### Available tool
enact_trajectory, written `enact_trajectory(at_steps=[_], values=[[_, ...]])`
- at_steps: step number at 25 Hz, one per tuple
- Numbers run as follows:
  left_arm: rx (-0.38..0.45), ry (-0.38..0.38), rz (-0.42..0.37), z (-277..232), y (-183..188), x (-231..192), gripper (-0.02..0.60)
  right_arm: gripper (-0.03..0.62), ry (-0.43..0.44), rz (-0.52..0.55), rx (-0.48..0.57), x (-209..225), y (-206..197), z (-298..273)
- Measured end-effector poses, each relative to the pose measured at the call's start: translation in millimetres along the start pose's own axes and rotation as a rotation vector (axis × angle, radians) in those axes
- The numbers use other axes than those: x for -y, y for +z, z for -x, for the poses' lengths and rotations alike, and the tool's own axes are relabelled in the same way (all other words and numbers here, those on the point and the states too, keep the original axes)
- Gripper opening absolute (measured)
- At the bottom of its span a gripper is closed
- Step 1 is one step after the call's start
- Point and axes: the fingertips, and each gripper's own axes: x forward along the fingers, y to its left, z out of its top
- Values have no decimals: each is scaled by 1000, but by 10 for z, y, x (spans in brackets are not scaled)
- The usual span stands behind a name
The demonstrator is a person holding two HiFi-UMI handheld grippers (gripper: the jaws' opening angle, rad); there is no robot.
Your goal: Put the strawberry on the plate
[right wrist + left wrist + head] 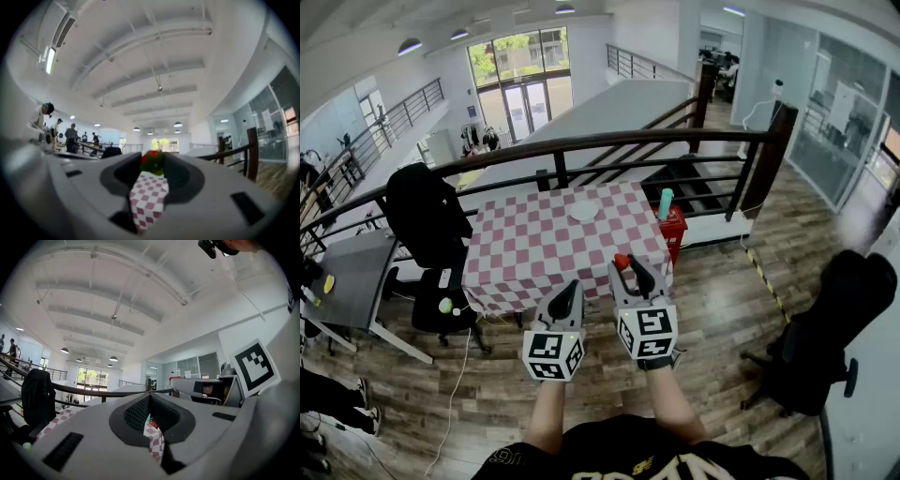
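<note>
1. Head view. Your right gripper point(630, 265) is shut on the strawberry point(622, 262), which sits red at the jaw tips, in the air over the near edge of the checkered desk point(534, 253). The left gripper point(569, 292) hangs beside it at the same edge with its jaws drawn to a point and nothing in them. The white plate point(583, 211) lies near the desk's far edge, well apart from the fruit and a little left of the right gripper's line.

2. Left gripper view. The left gripper point(150, 399) has its pads meeting at the tips, with only a sliver of checkered cloth showing below. It is empty and plays no part here.

3. Right gripper view. The right gripper point(153, 164) pinches the strawberry point(152, 159), green cap and red flesh between the pads, and the checkered desk point(147, 197) runs out beneath. The plate is not to be made out in this view.

4. Step in hand, as judged: the pick is done and the carry is just beginning. The next move calls for reaching forward across the desk and slightly left, lowering over the plate and opening only when the fruit is close to the plate's surface, since a strawberry let go from height is likely to roll off the shallow rim.
</note>
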Motion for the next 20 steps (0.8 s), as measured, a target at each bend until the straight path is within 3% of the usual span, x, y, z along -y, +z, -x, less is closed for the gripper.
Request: enact_trajectory(at_steps=[3,10,16,20], values=[[3,-1,3,-109,-10,105,9,152,11,6,-7,85,-27,20],[111,73,-44,-144,204,241,9,152,15,-16,-18,352,-131,134],[109,78,-34,-170,46,349,8,152,-25,39,-35,585,-257,163],[68,24,-14,-330,-70,424,8,152,-10,23,-35,600,-288,114]])
